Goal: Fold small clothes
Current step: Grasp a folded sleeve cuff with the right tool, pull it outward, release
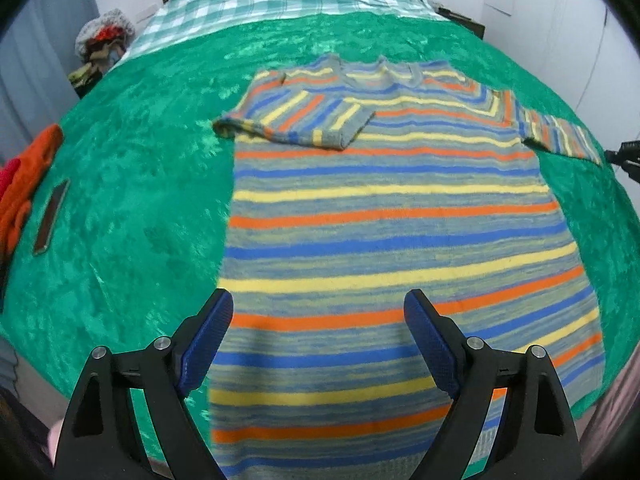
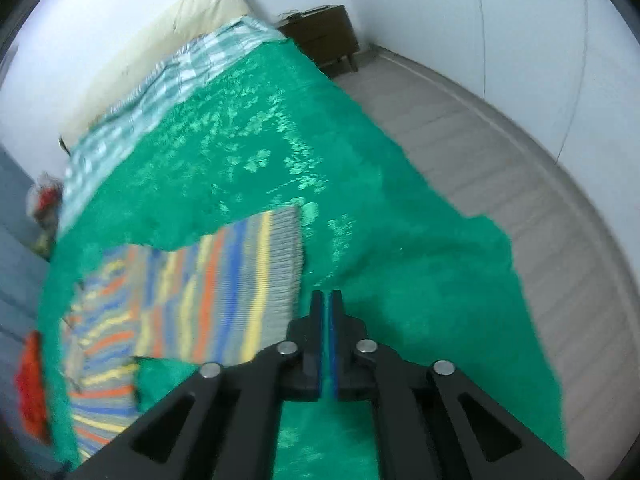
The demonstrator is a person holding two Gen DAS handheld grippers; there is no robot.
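Sweater [image 1: 384, 216] lies flat on the bed's green blanket [image 1: 132, 200], only its ten-o'clock sleeve [image 1: 296, 120] folded in; left gripper [image 1: 318, 344] gapes, right gripper [image 2: 328, 300] clenched empty by the other sleeve [image 2: 240, 276].

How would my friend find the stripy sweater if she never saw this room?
Look at the big bed with the shiny green blanket. The sweater lies flat in the middle of it, between the open left gripper and the checked sheet further up. It is the only thing with orange, blue and yellow stripes; the clothes at the blanket's left edge are plain orange and red.
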